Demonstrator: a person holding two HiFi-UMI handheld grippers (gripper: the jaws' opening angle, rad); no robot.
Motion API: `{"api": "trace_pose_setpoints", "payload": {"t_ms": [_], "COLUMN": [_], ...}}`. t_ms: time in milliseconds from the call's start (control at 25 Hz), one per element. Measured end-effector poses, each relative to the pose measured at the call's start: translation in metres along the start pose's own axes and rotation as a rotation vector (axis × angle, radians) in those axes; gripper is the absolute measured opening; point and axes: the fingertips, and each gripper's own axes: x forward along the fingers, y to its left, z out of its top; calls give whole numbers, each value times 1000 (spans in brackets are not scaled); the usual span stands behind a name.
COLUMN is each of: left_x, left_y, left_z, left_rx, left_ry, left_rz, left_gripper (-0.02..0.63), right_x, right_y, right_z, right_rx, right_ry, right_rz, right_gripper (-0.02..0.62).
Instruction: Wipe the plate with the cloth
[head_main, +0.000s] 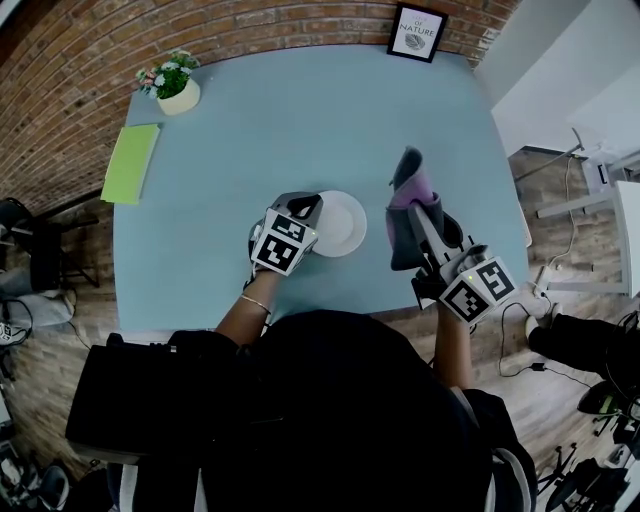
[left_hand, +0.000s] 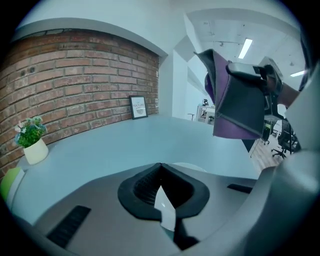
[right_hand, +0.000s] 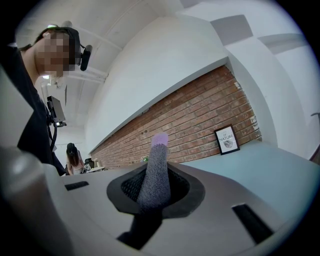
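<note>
A small white plate (head_main: 345, 228) is near the front of the light blue table (head_main: 300, 120). My left gripper (head_main: 303, 208) is shut on its near left rim. In the left gripper view a thin white edge of the plate (left_hand: 166, 209) is pinched between the black pads. My right gripper (head_main: 418, 215) is to the right of the plate and holds a grey and purple cloth (head_main: 410, 190) upright above the table. In the right gripper view the cloth (right_hand: 158, 152) stands up between the shut jaws. From the left gripper view the cloth (left_hand: 235, 100) hangs at the upper right.
A potted plant (head_main: 175, 85) and a green pad (head_main: 130, 160) are at the table's far left. A framed picture (head_main: 417, 32) leans on the brick wall at the back. White furniture (head_main: 600, 170) stands to the right of the table.
</note>
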Motion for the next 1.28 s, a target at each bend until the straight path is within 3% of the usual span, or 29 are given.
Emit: {"api": "trace_pose_setpoints", "payload": {"t_ms": [200,400,1280], "left_x": [-10,-29,-98], "left_y": [0,-1,9], "left_z": [25,44,100], "left_rx": [-77,-79,-152], "left_ry": [-82,-159,-381], "left_rz": [0,28,227], "left_gripper": [6,6,6], "right_x": [1,3,54], "right_y": [-2,-2,7], "right_z": [2,0,9], "right_rx": [4,9,-33], "right_ry": [-2,-3,40], "right_rz": [9,33,325], "right_gripper": [40,40,40]}}
